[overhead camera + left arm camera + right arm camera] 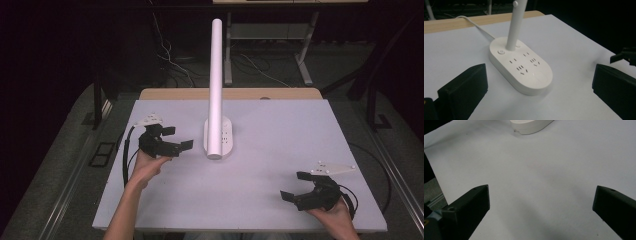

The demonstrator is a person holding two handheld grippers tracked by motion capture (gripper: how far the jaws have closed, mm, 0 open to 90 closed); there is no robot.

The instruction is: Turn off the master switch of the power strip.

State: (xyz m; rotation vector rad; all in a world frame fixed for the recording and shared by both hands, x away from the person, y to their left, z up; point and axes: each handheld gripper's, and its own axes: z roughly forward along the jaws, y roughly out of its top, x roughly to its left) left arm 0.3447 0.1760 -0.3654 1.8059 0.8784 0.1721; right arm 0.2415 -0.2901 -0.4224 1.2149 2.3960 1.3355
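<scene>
Lamp [216, 90]: white, upright on socket base [521, 66], just ahead of left tongs [178, 138], whose jaws gape empty, likely lined up to reach it. Right tongs [293, 186]: open, empty, well apart, idle.

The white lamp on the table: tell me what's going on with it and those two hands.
A person holds a pair of tongs in each hand at a white table. The left tongs are open with nothing between the jaws, close beside the oval base of the white lamp and pointed at it; that base carries sockets and a round button. The right tongs are open too, apart from the lamp near the table's front right corner. Nothing is gripped.
</scene>
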